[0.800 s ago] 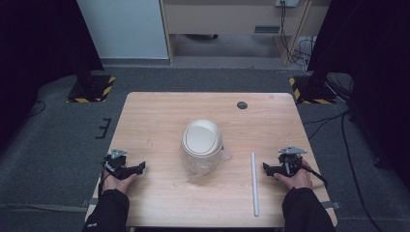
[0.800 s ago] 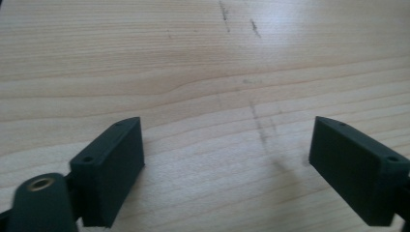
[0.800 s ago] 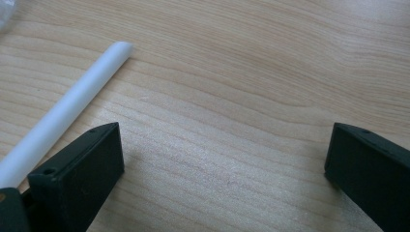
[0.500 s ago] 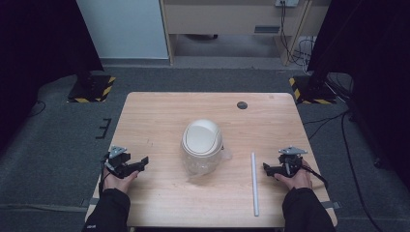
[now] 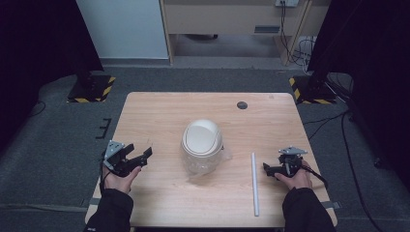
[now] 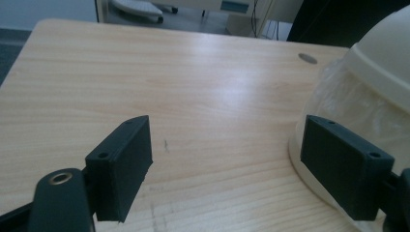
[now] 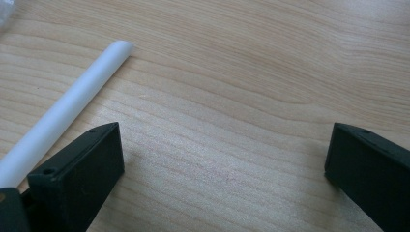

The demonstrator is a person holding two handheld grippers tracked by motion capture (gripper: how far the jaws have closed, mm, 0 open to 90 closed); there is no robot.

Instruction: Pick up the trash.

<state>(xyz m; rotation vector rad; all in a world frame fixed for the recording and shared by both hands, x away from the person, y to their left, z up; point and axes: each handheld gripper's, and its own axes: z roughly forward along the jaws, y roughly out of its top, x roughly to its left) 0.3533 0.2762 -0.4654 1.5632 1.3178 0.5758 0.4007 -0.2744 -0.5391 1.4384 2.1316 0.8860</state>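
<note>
A: Now, nearest first. Left gripper [image 5: 126, 158] sits at the desk's [image 5: 164, 116] near left edge, held in a hand [image 5: 117, 178]. State of the jaws?

B: Apart, wide. In the left gripper view nothing lies between them but bare wood. Its right jaw stands just beside the bin's [image 6: 372, 96] base; I cannot tell if it touches.

A: Right gripper [image 5: 276, 168]?

B: Near right edge of the desk, also in a hand [image 5: 292, 180]. Jaws apart, wide, clamped on nothing. Right gripper view: bare wood between them.

A: Tube [image 5: 254, 183]?

B: White, lying flat on the desk, just left of the right gripper, running near to far. In the right gripper view its far end [image 7: 72, 104] passes just beside the left jaw, outside the gap. Contact not clear.

A: Next out, the bin [image 5: 202, 145].

B: Desk centre, between the two grippers. Cream domed lid on top, clear plastic liner bunched around the body below it. Nearer the left gripper than the right.

A: Farther?

B: Small dark round cap [image 5: 242, 105] near the far edge of the desk, well apart from everything. Beyond the desk, grey floor [image 5: 58, 130] and a wooden cabinet [image 5: 227, 17].
</note>
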